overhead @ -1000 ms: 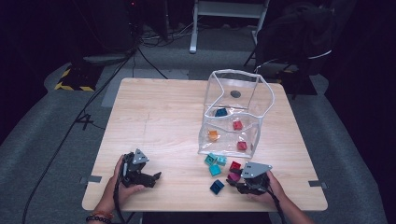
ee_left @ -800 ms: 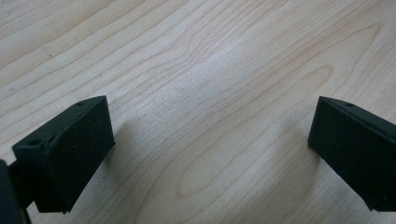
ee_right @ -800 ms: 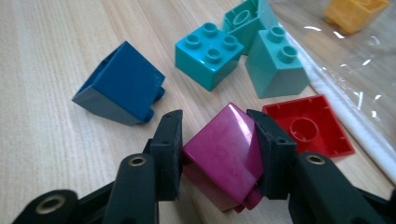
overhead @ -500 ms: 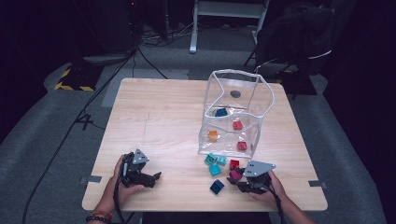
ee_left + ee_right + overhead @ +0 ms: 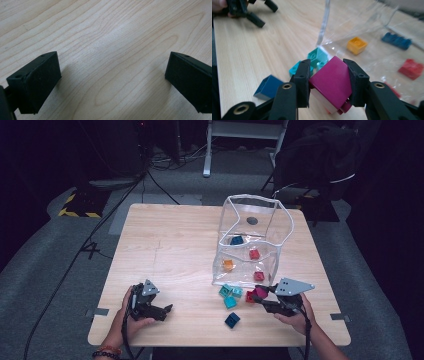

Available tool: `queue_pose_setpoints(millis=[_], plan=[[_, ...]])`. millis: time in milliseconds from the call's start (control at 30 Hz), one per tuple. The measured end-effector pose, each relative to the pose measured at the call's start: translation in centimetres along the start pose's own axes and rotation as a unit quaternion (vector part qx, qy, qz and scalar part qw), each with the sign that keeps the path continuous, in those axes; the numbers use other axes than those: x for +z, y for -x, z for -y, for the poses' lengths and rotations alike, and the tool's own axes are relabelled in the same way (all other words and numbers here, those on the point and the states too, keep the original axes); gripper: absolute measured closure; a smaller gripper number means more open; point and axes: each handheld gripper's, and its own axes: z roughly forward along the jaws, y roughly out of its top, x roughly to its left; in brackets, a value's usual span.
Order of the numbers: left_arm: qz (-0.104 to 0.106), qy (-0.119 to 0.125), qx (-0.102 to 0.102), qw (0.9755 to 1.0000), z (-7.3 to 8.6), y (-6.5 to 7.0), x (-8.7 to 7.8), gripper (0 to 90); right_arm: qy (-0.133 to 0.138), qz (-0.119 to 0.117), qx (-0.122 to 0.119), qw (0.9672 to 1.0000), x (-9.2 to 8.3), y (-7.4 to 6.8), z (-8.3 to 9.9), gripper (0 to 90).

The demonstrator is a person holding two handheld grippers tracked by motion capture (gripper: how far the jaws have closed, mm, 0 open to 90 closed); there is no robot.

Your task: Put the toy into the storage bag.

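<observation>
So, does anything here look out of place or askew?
Nothing looks damaged. The magenta block sits tilted in the right hand-held gripper. Several blocks lie scattered outside the clear bag, like the dark blue block.

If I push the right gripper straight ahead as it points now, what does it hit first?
Probably the teal bricks just past the magenta block that the right gripper holds, then the clear bag; depth is unclear.

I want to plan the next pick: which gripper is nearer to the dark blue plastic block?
Right. The right gripper, shut on a magenta block, sits just right of the dark blue plastic block; the open left gripper lies farther to its left.
</observation>
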Motion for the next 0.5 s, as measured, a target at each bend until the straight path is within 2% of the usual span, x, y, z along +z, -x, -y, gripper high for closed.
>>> queue_pose_setpoints(millis=[500], plan=[[0.0, 0.0, 0.0, 1.0, 0.0, 0.0, 0.0, 0.5, 0.047, 0.039, -0.012, 0.998, -4.4, 2.1, -6.2, 60.0]])
